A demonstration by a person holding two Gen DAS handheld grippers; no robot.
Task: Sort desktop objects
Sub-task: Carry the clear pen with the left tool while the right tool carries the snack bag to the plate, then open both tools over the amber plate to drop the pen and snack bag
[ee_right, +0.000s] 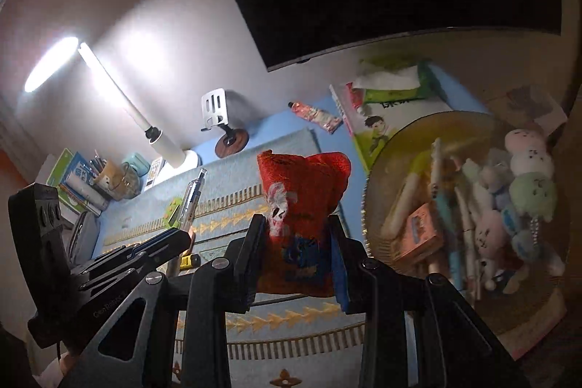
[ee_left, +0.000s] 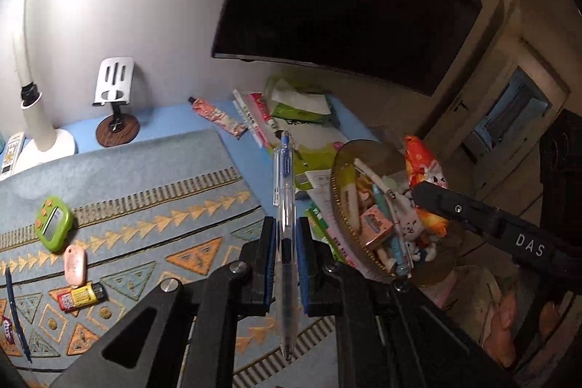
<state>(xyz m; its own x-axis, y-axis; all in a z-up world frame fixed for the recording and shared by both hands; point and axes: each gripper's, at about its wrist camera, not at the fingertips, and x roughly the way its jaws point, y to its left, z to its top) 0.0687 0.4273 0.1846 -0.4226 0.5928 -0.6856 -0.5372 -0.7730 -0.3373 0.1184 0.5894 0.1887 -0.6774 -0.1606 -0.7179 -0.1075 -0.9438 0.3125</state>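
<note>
We've got both hands loaded here: our left gripper [ee_left: 285, 264] is clenched on a slim clear-barrelled ballpoint pen with a blue clip [ee_left: 283, 206], pads pinching it low on the barrel so most of its length sticks out toward twelve o'clock, well above the grey-blue patterned desk mat [ee_left: 145, 191]. That pen looks light, stiff and smooth, so we judge it could slide lengthwise or pivot in the pads; a hold nearer mid-barrel would balance it better. Our right gripper [ee_right: 296, 253] is grasping a red-orange crinkly snack packet [ee_right: 302, 202], jaws squeezing its lower half with the top puffing out above. It reads as soft, light and crushable, so we'd keep a gentle squeeze across the flat sides, not the sealed edge. Over at three o'clock sits the round amber glass bowl [ee_right: 378, 166], already crowded with pens, a small pink box and pastel plush charms; in the left wrist view it lies at about two o'clock of the pen. That glass is the fragile piece here, so we'd lower things in rather than drop them. On the mat at nine o'clock wait a green timer [ee_left: 54, 219], a pink eraser [ee_left: 75, 264] and a yellow lighter [ee_left: 82, 295], well apart from both grippers.
</note>
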